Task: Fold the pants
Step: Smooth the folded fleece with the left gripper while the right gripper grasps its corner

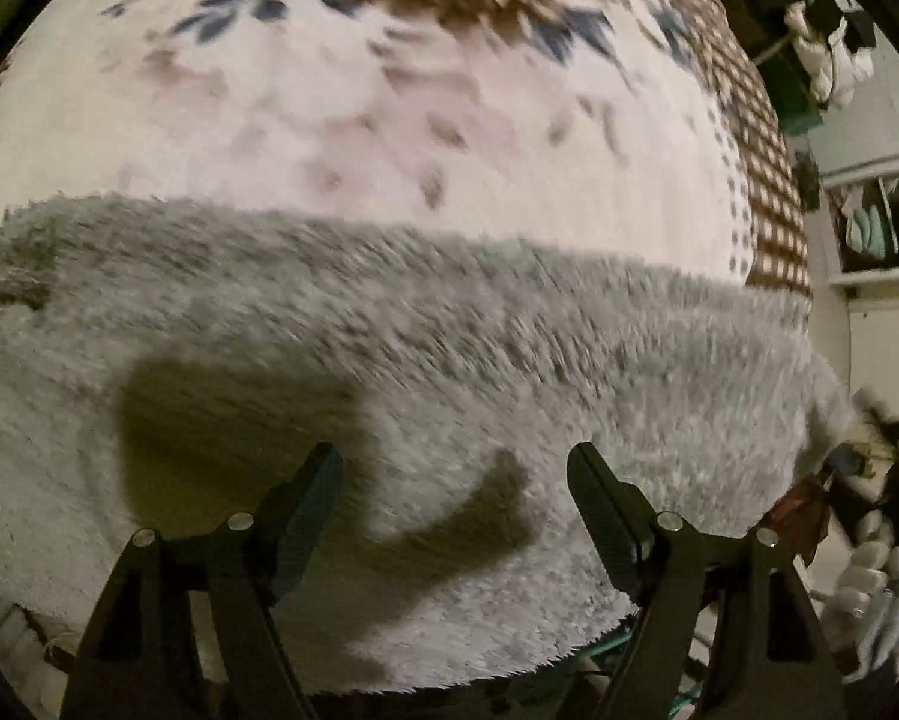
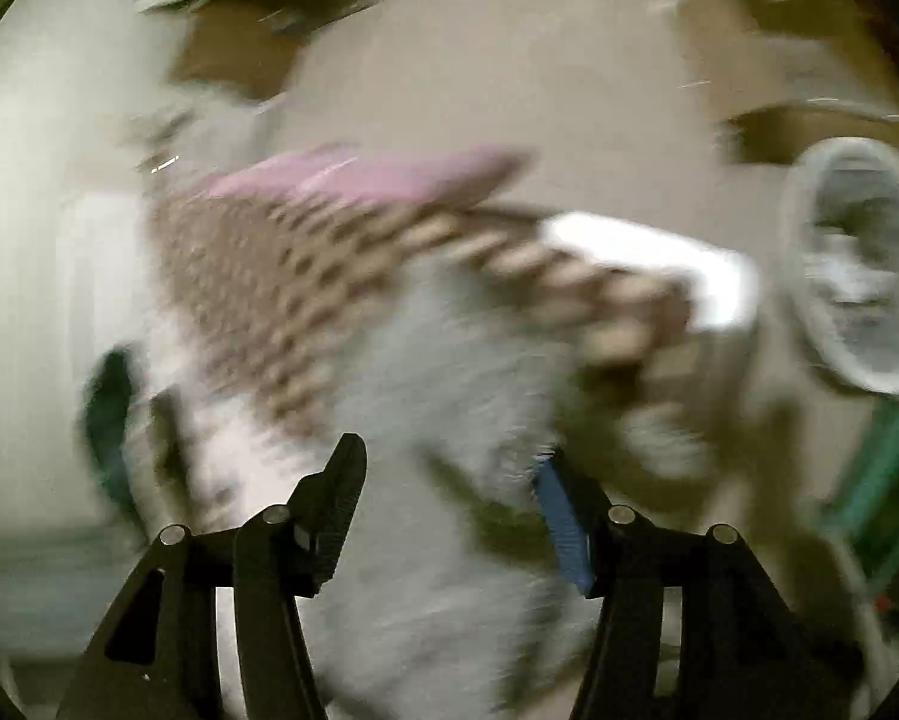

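Both grippers hang released and empty: the left gripper [image 1: 452, 474] spread above the fuzzy grey pants [image 1: 449, 348], the right gripper [image 2: 449, 480] over their blurred edge. The pants lie flat across the patterned blanket [image 1: 389, 120], probably laid out for the next fold.

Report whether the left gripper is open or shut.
Open: the left gripper shows a wide gap between its black fingers, nothing clamped, above the fluffy grey pants.
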Demonstrator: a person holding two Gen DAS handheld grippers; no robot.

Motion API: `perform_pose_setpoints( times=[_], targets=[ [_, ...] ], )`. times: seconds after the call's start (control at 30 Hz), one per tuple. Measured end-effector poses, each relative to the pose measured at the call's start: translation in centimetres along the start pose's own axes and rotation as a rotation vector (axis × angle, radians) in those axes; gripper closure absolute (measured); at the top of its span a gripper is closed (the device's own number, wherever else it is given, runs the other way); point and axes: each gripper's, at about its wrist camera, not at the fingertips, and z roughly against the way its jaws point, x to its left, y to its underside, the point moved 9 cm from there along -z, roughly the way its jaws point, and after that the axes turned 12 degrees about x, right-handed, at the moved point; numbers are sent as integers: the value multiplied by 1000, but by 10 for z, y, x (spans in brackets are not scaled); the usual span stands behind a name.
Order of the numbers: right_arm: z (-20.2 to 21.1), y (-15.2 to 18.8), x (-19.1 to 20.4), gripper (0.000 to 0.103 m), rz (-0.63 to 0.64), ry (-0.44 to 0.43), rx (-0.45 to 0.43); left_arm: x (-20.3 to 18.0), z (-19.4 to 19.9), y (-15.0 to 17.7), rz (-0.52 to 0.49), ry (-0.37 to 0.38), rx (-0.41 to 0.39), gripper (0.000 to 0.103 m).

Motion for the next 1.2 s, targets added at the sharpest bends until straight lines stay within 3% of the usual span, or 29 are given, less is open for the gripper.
perform_pose_setpoints(
  times=[0.03, 0.07, 0.23, 0.37, 0.43, 0.47, 0.5, 0.6, 0.8, 0.9, 1.03, 1.13, 1.2],
  targets=[
    [-1, 3, 15, 43, 47, -22, 10, -2, -3, 2, -1, -2, 8, 27],
    [1, 4, 19, 43, 63, 13, -6, -5, -5, 3, -2, -3, 17, 27],
    [25, -12, -29, 43, -17, 376, -143, -14, -10, 8, -10, 1, 37, 27],
    [-5, -16, -56, 45, -75, 339, -68, -17, -16, 10, -15, 2, 54, 27],
    [-11, -16, -58, 76, -74, 337, -82, -16, -18, 11, -15, 0, 58, 27],
    [-12, -14, -53, 87, -65, 333, -85, -16, -19, 12, -15, 0, 60, 27],
    [-10, -6, -47, 92, -47, 335, -93, -14, -19, 12, -12, 2, 61, 27],
    [-6, 3, -6, 95, -6, 255, -101, -7, -16, 14, 9, 9, 58, 27],
    [9, 13, 126, 96, 175, -6, -112, 14, -4, 19, 40, 17, 47, 27],
    [29, 21, 152, 96, 232, -43, -161, 18, 0, 21, 49, 25, 46, 27],
    [46, 17, 100, 96, 145, 23, -218, 23, 6, 24, 40, 38, 39, 27],
    [39, 13, 9, 96, -5, 168, -207, 26, 5, 27, 46, 50, 43, 27],
    [22, 16, -49, 95, -102, 213, -131, 28, 3, 29, 45, 54, 50, 27]
  ],
)
